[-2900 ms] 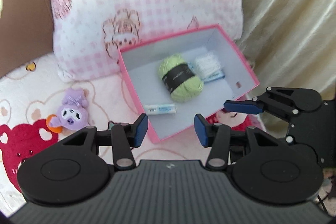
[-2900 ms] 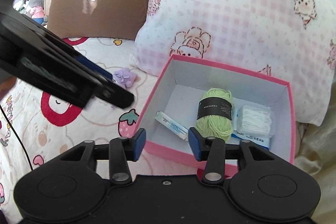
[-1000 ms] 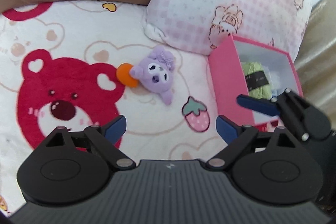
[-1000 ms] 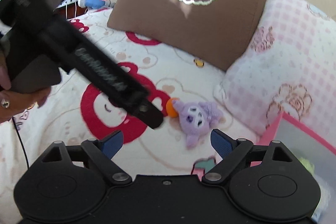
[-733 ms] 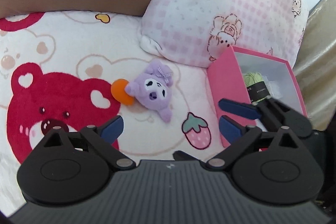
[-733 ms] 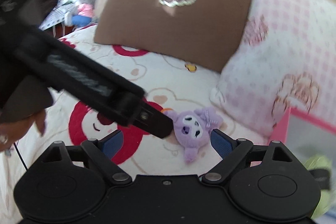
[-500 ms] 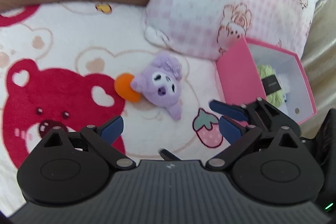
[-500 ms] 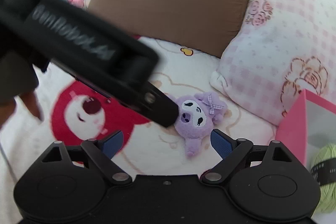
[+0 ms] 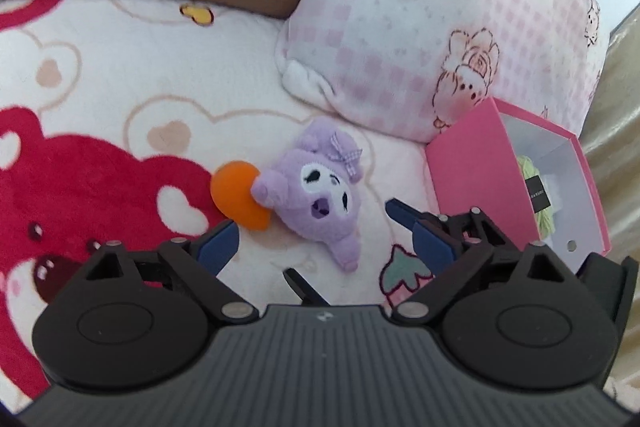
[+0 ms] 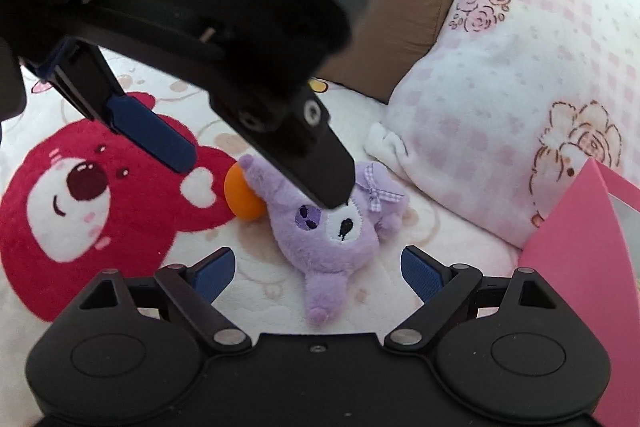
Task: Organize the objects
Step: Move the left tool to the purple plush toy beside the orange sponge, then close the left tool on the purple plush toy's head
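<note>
A small purple plush toy with a gingham bow lies face up on the white bear-print fleece bed cover, an orange ball touching its ear, as both sets of tongs hang over it with jaws spread wide and empty. The left tongs and the right tongs each frame the toy from the near side; its long axis runs roughly from bow to foot, toward the cameras. In the right wrist view one finger of the left tongs hovers at the toy's face, so the left hand looks nearer. The open pink cardboard box, holding a green yarn skein, stands just right of the toy, against the pink checked pillow
</note>
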The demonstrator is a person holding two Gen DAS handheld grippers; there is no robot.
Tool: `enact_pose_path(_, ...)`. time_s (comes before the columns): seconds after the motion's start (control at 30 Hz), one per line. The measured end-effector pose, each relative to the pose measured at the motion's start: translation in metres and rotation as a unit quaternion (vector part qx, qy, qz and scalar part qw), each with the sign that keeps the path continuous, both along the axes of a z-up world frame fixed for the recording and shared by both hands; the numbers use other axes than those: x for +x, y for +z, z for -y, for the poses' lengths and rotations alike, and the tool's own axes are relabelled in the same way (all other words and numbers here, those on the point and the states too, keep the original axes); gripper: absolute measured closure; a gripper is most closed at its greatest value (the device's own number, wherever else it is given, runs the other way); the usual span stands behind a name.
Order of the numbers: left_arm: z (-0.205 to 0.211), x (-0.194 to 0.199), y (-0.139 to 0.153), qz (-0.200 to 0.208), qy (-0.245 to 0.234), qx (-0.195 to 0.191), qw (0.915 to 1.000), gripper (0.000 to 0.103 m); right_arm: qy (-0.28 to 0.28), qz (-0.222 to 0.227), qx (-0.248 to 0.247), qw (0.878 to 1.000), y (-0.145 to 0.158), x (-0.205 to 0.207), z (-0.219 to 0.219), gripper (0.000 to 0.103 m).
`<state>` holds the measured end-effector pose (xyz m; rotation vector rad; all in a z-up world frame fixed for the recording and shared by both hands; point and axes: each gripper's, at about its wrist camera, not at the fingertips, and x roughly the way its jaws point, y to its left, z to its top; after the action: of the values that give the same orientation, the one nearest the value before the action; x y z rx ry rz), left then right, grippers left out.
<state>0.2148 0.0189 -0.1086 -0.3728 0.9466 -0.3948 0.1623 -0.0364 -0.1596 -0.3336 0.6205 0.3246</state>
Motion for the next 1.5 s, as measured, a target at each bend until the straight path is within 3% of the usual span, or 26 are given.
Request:
enact_pose_path(0.1,0.000,0.005,-0.013,-0.014,0.004,-0.015,0.9998,0.012,-0.006,-0.011,0.017,1.000,-0.005,0.006,0.006,0.011)
enact_pose_path(0.27,0.001,0.016,-0.034,-0.024,0.015,-0.039,0.9988,0.025,-0.019,-0.018,0.035,0.999,-0.010,0.011,0.014,0.014)
enact_pose_path(0.47,0.014,0.022,-0.044,-0.022,-0.003,-0.014,0.9997,0.041,-0.030,-0.044,0.071,0.996,-0.011,0.020,0.019,0.025)
enact_pose_path(0.53,0.014,0.021,-0.045,-0.018,0.002,-0.007,0.9998,0.053,-0.034,-0.051,0.072,0.996,-0.011,0.023,0.021,0.032)
enact_pose_path(0.67,0.007,0.019,-0.045,-0.016,0.021,-0.019,0.9995,0.065,-0.028,-0.062,0.098,0.993,-0.009,0.023,0.025,0.054)
enact_pose_path(0.93,0.004,0.015,-0.040,-0.023,0.035,-0.043,0.9982,0.067,-0.003,-0.071,0.094,0.993,-0.005,0.006,0.020,0.081)
enact_pose_path(1.17,0.003,0.006,-0.038,-0.034,0.037,-0.049,0.9975,0.067,0.001,-0.089,0.092,0.992,-0.007,0.003,0.014,0.083)
enact_pose_path(1.3,-0.002,-0.006,-0.035,-0.035,0.028,-0.043,0.9981,0.067,0.010,-0.137,0.125,0.983,-0.010,-0.012,0.009,0.084)
enact_pose_path(1.5,-0.021,-0.023,-0.032,-0.047,0.039,-0.049,0.9969,0.064,0.021,-0.143,0.141,0.980,-0.002,-0.034,-0.008,0.084)
